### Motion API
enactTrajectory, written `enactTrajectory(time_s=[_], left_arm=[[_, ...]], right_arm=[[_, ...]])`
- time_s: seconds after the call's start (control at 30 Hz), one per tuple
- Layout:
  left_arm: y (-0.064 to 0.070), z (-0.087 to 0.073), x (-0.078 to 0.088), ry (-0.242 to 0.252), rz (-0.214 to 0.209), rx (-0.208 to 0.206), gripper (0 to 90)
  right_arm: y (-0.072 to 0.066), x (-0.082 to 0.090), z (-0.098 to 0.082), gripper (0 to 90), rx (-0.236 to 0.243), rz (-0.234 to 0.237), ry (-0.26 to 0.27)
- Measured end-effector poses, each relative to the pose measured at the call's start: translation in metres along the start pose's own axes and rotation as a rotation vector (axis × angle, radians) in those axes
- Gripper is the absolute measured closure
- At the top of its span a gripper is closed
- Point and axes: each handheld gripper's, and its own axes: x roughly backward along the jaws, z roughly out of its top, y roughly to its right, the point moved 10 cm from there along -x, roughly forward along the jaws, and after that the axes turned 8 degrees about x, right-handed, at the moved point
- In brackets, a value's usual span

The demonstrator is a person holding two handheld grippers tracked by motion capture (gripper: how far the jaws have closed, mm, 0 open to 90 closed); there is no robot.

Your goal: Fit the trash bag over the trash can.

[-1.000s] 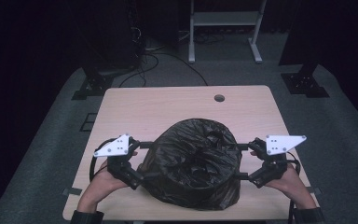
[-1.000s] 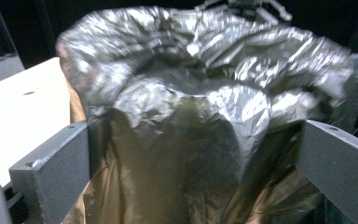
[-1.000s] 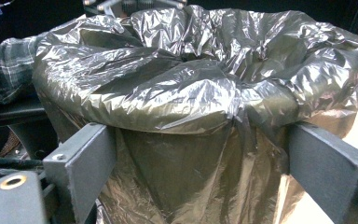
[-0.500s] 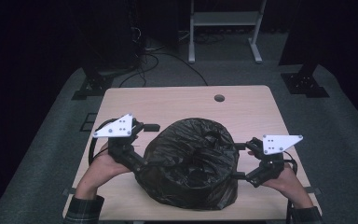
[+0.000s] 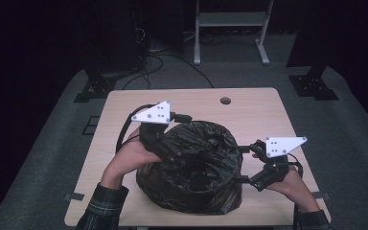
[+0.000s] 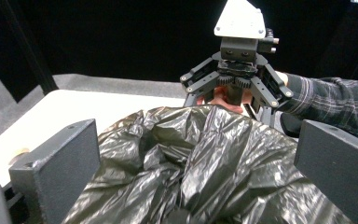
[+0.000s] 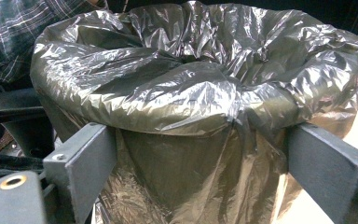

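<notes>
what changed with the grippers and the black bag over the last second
The left hand-held gripper rose from the left side of the black bag and swung in over its top, jaws wide. Nothing was gripped or released. The right hand-held gripper stayed at the bag's right side, jaws wide around its bulge. The bag kept its place on the table.

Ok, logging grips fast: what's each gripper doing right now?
Left gripper: open, over the black bag, gripping nothing.
Right gripper: open wide, jaws either side of the bag's side.
</notes>
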Motion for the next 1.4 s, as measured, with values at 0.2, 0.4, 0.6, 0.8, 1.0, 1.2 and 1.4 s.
enactTrajectory(time_s=[0.2,0.4,0.6,0.8,1.0,1.2,1.4], left_arm=[[-0.005,-0.016,-0.020,-0.139,0.035,0.000,0.0],[-0.012,-0.030,-0.033,-0.271,0.076,-0.003,0.0],[-0.017,-0.037,-0.043,-0.355,0.111,-0.012,0.0],[-0.013,-0.025,-0.049,-0.337,0.103,-0.025,0.0],[-0.017,-0.032,-0.063,-0.361,0.105,-0.005,0.0],[-0.023,-0.044,-0.076,-0.403,0.114,0.001,0.0],[-0.029,-0.053,-0.086,-0.435,0.134,0.015,0.0]], right_arm=[[0.000,0.000,0.000,9.7,-0.002,0.003,-0.002],[0.001,0.000,0.000,9.7,-0.006,0.006,-0.001],[0.001,0.000,-0.001,9.7,-0.007,0.008,0.000],[0.001,0.000,-0.001,9.7,-0.010,0.010,0.000],[0.002,0.001,-0.001,9.7,-0.007,0.005,0.002],[0.002,0.002,-0.001,9.7,-0.005,0.005,0.003],[0.002,0.002,-0.002,9.7,-0.007,0.005,0.005]])
